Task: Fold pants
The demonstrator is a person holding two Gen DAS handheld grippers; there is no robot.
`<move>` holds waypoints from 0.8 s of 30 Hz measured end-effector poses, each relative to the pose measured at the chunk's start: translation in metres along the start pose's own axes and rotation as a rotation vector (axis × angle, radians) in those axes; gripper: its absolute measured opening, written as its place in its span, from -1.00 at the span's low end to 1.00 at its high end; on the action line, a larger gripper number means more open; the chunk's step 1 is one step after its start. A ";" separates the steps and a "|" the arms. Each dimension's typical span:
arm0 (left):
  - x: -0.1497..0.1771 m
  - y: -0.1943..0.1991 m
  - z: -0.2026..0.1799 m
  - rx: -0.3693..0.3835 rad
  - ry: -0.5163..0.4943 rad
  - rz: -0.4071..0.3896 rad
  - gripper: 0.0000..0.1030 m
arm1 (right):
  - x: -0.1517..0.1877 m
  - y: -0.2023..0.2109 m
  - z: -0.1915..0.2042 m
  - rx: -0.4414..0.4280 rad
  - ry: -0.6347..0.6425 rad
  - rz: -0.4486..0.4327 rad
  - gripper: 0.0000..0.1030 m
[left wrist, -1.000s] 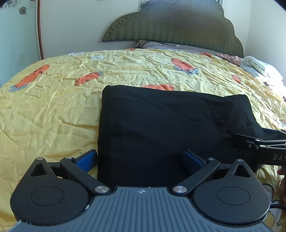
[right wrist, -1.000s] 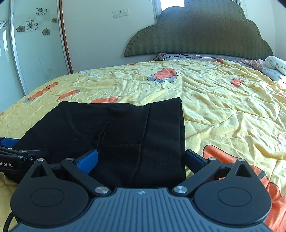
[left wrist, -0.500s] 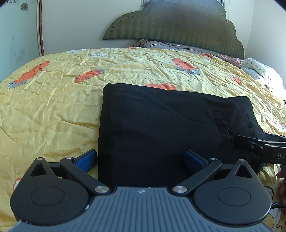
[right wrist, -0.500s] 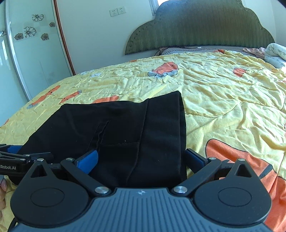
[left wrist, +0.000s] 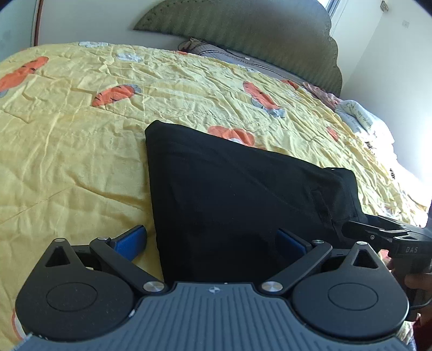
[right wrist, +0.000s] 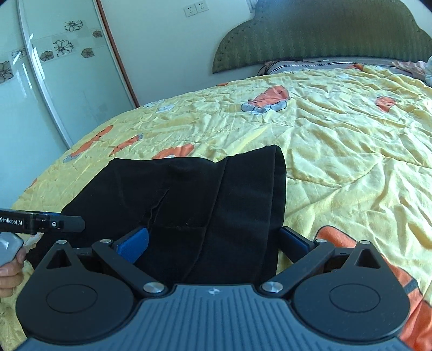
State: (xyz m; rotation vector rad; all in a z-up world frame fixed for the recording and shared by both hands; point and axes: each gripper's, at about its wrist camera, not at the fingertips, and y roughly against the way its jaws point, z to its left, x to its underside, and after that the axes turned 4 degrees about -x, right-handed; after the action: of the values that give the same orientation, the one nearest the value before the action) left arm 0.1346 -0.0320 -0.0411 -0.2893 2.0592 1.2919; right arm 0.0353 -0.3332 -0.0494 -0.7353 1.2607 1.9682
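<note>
Item: black pants (left wrist: pixel 243 205), laid flat as a folded rectangle on the yellow carrot-print bedspread (left wrist: pixel 81 151), at the near edge of the bed, well apart from the green headboard (left wrist: pixel 243 29).

Left gripper (left wrist: pixel 213 240): jaws spread wide, straddling the left near corner of the pants; one blue pad (left wrist: pixel 129 239) is seen over bare bedspread, the other over black cloth. Nothing is clamped.

Right gripper (right wrist: pixel 213 240): jaws likewise spread wide across the right near corner, where a seam and pocket edge are visible; nothing is gripped.

Placement, as judged: both tools are set at the near hem corners, one per corner, probably so that the edge can be pinched evenly and carried over for a further fold, or because a fold has just been released. Which applies cannot be told.

View differences: the left wrist view shows the pants' clean left edge, a window-lit wall and crumpled bedding (left wrist: pixel 359 118) at the far right. The right wrist view alone shows the glass sliding door (right wrist: pixel 62 81) with flower decals, wall sockets (right wrist: pixel 195 8), and the doubled layers at the pants' right side.
</note>
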 end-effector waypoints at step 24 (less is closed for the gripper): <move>-0.031 0.045 0.013 -0.050 -0.030 -0.250 -0.60 | -0.056 -0.019 0.023 -0.169 0.142 -0.049 -0.42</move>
State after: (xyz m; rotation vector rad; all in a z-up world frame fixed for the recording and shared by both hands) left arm 0.1404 -0.0041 0.0068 -0.5290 1.8980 1.1876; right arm 0.0820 -0.3198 -0.0092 -0.9960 1.1546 2.0296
